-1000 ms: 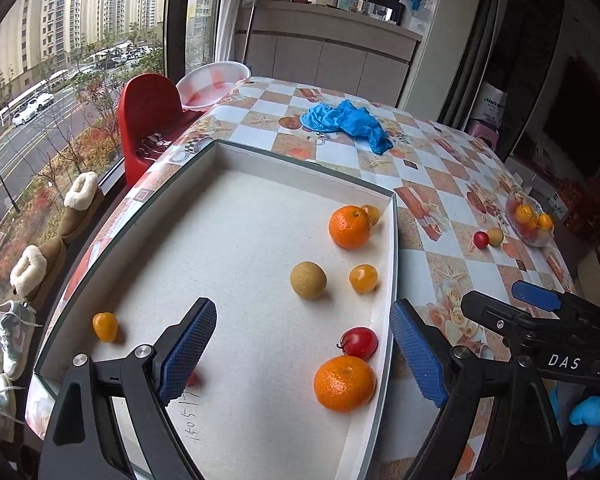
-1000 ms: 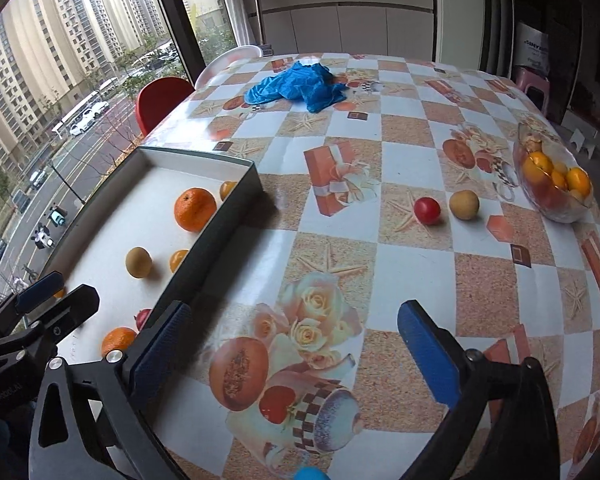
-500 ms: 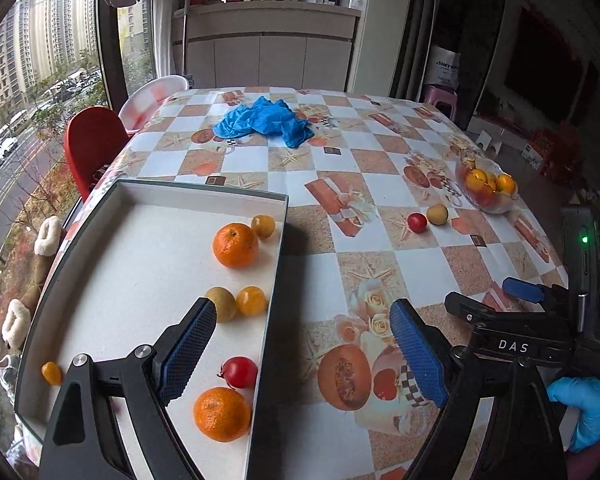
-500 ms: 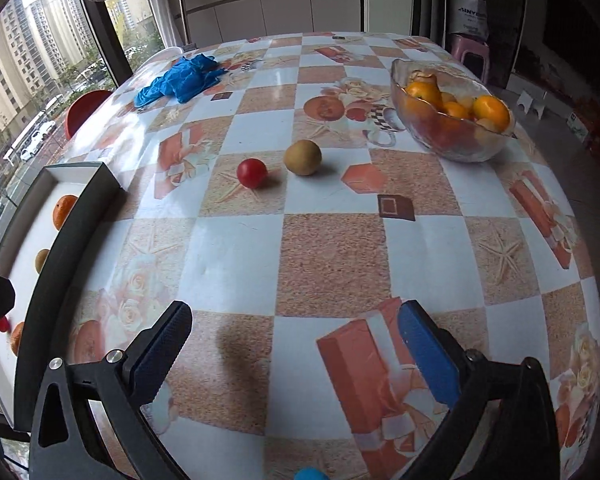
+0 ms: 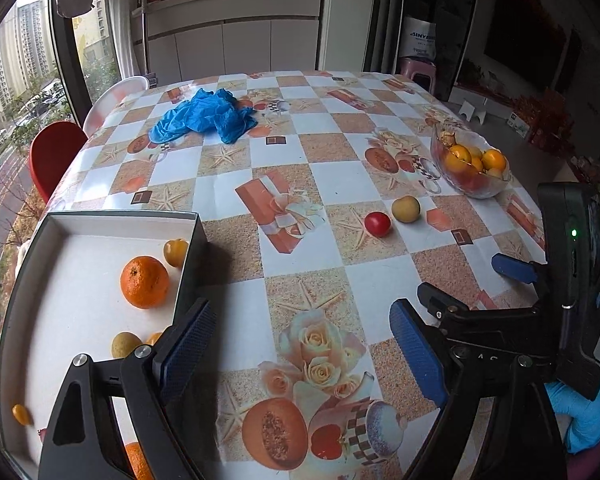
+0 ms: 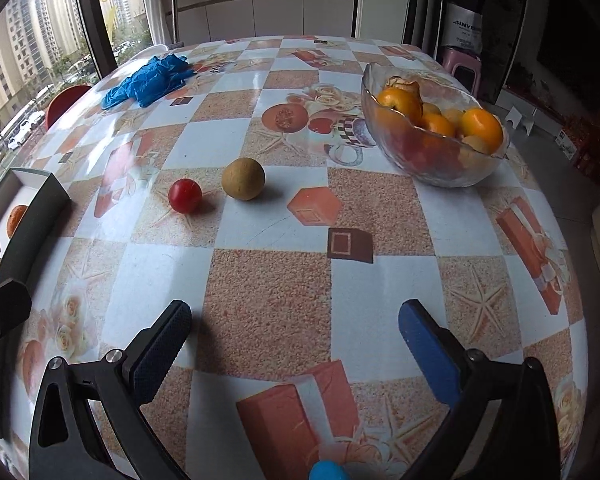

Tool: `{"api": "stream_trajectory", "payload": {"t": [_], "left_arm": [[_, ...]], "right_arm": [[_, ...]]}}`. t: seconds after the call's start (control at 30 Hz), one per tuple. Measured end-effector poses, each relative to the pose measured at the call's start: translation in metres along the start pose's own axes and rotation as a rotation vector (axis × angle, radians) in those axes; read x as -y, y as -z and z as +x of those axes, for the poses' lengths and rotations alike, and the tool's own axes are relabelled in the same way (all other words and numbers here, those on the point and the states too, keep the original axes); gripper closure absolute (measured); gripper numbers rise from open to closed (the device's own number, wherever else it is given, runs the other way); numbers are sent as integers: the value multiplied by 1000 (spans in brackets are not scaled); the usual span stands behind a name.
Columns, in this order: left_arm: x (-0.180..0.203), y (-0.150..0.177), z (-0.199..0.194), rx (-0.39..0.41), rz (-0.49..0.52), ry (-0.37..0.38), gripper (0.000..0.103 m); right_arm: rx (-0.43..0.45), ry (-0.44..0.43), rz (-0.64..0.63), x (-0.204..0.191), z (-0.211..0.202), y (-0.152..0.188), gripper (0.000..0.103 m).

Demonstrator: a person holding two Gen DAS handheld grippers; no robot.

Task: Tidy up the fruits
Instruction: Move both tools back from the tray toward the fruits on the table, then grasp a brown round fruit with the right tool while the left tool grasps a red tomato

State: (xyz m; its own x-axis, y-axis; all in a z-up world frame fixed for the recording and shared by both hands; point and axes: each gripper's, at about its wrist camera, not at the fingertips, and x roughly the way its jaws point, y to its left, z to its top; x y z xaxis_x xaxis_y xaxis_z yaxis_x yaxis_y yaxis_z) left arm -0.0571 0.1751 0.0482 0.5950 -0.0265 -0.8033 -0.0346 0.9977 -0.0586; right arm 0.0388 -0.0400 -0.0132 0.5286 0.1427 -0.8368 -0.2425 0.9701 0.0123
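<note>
Right wrist: checked tablecloth (image 6: pixel 268 292) bears glass bowl (image 6: pixel 432 160).

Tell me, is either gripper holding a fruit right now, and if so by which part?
Nothing is held. The left gripper and right gripper are both open with only tablecloth between their pads; the red fruit lies loose on the table.

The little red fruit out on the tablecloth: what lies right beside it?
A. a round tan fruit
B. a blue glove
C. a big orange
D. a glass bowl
A: the red fruit lies next to a round tan fruit, both loose on the tablecloth.
</note>
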Motion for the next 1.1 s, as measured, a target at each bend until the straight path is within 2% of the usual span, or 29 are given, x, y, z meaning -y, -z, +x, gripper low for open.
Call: {"api": "stream_trajectory", "payload": {"t": [0.33, 0.43, 0.5, 0.63, 0.7, 0.83, 1.1], "left_arm": [[-14, -3, 10, -22, -30, -3, 14], [-18, -6, 10, -18, -37, -1, 14], [-22, -8, 9, -16, -41, -1, 14], [-24, -16, 11, -17, -39, 2, 14], [-23, -22, 12, -10, -34, 3, 14], [-15, -37, 19, -8, -15, 20, 14], [10, -76, 57, -16, 2, 55, 14]], "right_arm": [[33, -18, 10, -11, 18, -34, 2], [58, -10, -15, -20, 21, -44, 18], [70, -24, -25, -24, 22, -50, 34], [84, -60, -34, -29, 25, -59, 55], [91, -83, -20, -26, 24, -59, 74], [95, -111, -10, -16, 18, -49, 74], [112, -90, 40, 30, -12, -3, 74]]}}
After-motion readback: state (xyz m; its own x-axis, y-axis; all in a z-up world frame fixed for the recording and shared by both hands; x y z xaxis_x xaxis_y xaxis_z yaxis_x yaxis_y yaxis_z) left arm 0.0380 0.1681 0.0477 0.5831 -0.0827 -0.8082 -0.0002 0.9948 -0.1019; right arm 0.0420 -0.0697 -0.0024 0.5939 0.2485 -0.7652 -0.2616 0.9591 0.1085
